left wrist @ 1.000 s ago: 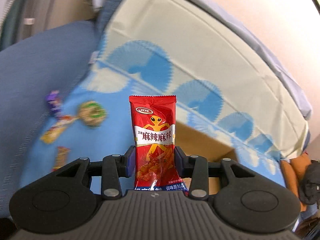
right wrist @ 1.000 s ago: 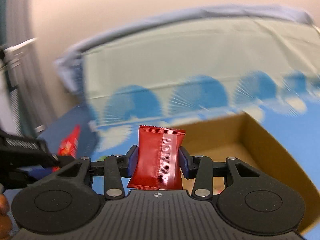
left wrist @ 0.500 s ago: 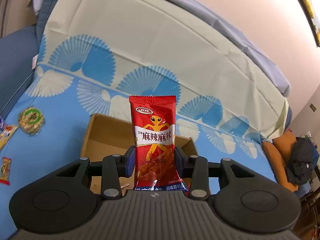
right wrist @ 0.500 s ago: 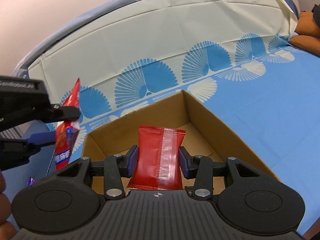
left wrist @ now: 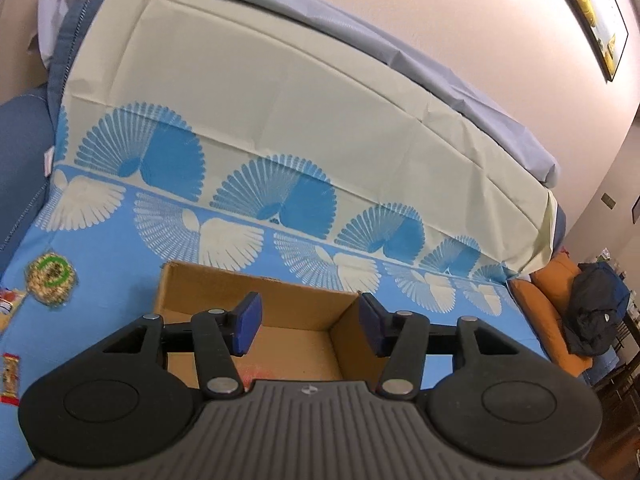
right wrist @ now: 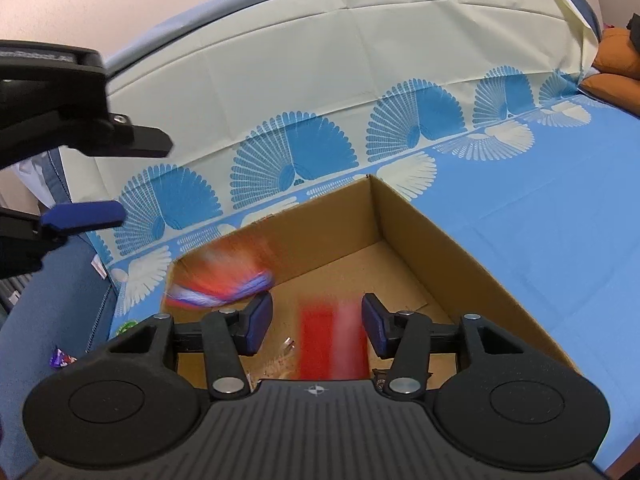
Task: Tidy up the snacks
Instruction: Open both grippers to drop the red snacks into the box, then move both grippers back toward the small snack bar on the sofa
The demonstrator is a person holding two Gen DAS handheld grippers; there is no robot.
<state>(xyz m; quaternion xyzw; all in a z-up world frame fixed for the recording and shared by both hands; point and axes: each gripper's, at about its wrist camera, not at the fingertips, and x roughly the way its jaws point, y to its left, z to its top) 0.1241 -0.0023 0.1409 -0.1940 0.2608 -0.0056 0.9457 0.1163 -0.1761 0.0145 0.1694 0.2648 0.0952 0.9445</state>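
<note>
Two glossy red foil snack packets were dropping into the open brown corrugated cardboard box as you let go. Your right gripper had just been spreading its jaws; the flat red packet blurred between its blue pads, touching neither. Your left gripper had likewise just parted, nothing between its fingers, while its crinkled red-and-white packet smeared against the box's left wall. A round seeded snack in clear wrap lay on the smooth blue fan-patterned cloth, left of the box.

beige wall, blue patterned sofa cover
</note>
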